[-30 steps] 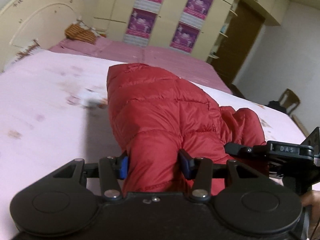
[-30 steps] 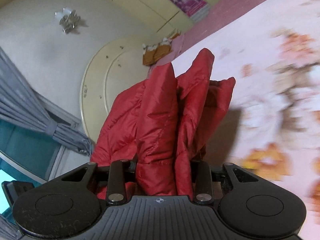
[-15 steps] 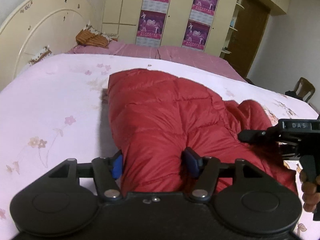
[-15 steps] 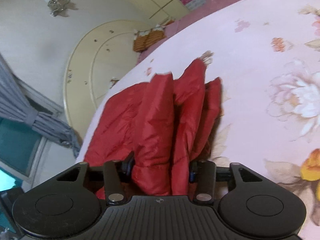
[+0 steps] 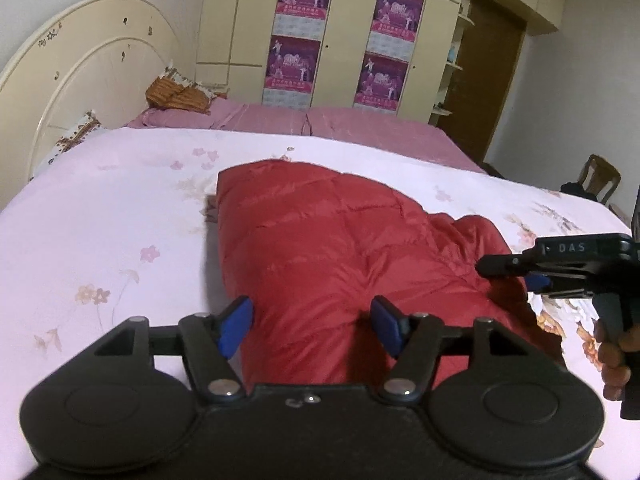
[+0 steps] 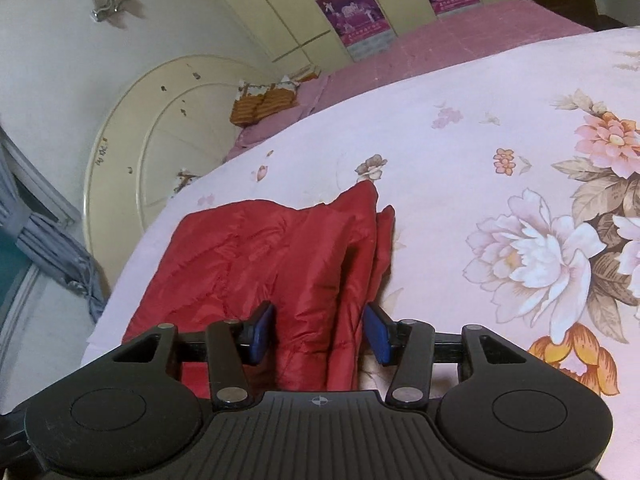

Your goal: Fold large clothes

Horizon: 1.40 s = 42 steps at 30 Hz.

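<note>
Red quilted nylon filled the lower centre of both views: a puffy down jacket (image 5: 340, 248), folded into a thick bundle, lay flat on the pale floral bedspread (image 5: 100, 216). Nearest the lens in the left wrist view, the left gripper (image 5: 312, 326) had its blue pads (image 5: 236, 324) spread apart, straddling the near edge of the bundle without pinching it. At the right edge of that frame the right gripper (image 5: 536, 268) hovered beside the jacket's lumpy right side, a hand (image 5: 612, 360) on its grip.

In the right wrist view the right gripper (image 6: 320, 332) also stood with its fingers parted; several upright folds of the jacket (image 6: 280, 248) passed between them, the pads just beside the fabric, not clamped on it.

Beyond the jacket: bare bedspread with large printed flowers (image 6: 536, 248) at right of frame, then a strip of pink sheet (image 5: 320, 124), striped pillows (image 5: 180, 94) at upper left, a cream headboard (image 5: 80, 72), and wardrobe doors with purple posters (image 5: 304, 32) at top.

Risks, as a judgement: down fill is springy and the shell slick, so with both grips loose the stacked layers could puff up and slide open. The uneven right side looked likeliest to spill. Pulling either gripper away with fabric dragging on a pad could tug the bundle askew.
</note>
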Available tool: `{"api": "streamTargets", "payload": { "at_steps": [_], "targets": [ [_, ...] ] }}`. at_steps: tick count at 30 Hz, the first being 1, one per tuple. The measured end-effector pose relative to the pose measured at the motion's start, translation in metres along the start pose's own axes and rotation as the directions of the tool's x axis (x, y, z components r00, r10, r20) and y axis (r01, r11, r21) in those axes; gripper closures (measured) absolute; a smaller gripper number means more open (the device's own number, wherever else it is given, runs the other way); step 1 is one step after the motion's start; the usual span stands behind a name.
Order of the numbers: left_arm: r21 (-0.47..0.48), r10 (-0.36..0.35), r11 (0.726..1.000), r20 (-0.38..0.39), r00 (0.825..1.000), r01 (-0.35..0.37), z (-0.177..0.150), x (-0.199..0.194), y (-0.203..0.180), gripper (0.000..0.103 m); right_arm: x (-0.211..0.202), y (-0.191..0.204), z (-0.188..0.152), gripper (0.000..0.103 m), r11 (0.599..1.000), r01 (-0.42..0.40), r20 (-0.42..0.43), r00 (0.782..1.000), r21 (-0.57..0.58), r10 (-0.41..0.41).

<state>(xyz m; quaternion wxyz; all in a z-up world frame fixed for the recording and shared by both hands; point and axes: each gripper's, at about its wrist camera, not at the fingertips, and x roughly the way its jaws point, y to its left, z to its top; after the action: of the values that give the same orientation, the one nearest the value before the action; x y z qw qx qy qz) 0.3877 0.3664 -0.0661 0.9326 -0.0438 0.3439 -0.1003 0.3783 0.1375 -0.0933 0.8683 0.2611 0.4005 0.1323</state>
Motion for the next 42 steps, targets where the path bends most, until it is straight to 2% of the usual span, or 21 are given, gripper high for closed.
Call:
{"api": "streamTargets", "payload": {
  "at_steps": [4, 9, 14, 21, 26, 31, 33, 38, 42],
  "targets": [
    [-0.013, 0.013, 1.0, -0.023, 1.0, -0.014, -0.002, -0.004, -0.003, 0.039, -0.006, 0.012, -0.003, 0.054, 0.996, 0.057, 0.031, 0.998, -0.063, -0.055],
    [-0.008, 0.019, 1.0, -0.037, 0.999, -0.019, -0.003, -0.012, -0.007, 0.038, -0.028, 0.035, -0.007, 0.054, 0.981, 0.074, 0.087, 0.994, -0.177, -0.059],
    [0.01, 0.013, 1.0, -0.04, 0.999, -0.012, -0.006, -0.018, -0.014, 0.038, -0.045, 0.054, -0.015, 0.054, 0.969, 0.062, 0.119, 0.992, -0.239, -0.035],
    [0.037, 0.003, 0.999, -0.046, 0.999, -0.001, -0.019, -0.033, -0.022, 0.037, -0.058, 0.069, -0.047, 0.054, 0.945, 0.06, 0.079, 0.996, -0.323, -0.036],
    [0.013, 0.002, 1.0, -0.053, 0.999, -0.002, -0.037, -0.041, -0.02, 0.037, -0.059, 0.071, -0.079, 0.054, 0.923, 0.075, 0.047, 0.997, -0.378, -0.062],
    [0.048, 0.026, 0.999, -0.071, 0.997, -0.022, -0.053, -0.03, -0.019, 0.035, -0.033, 0.058, -0.106, 0.054, 0.903, 0.145, -0.011, 0.986, -0.404, -0.163],
    [0.055, 0.031, 0.998, -0.075, 0.997, -0.027, -0.054, -0.026, -0.018, 0.035, -0.021, 0.05, -0.108, 0.054, 0.916, 0.149, -0.033, 0.984, -0.373, -0.173],
    [0.053, 0.051, 0.998, -0.079, 0.996, -0.046, -0.053, -0.022, -0.019, 0.035, -0.004, 0.044, -0.109, 0.054, 0.914, 0.159, -0.054, 0.98, -0.373, -0.193],
    [0.048, 0.07, 0.997, -0.086, 0.994, -0.066, -0.051, -0.022, -0.022, 0.032, -0.002, 0.033, -0.101, 0.054, 0.934, 0.125, -0.094, 0.982, -0.334, -0.165]
  ]
}}
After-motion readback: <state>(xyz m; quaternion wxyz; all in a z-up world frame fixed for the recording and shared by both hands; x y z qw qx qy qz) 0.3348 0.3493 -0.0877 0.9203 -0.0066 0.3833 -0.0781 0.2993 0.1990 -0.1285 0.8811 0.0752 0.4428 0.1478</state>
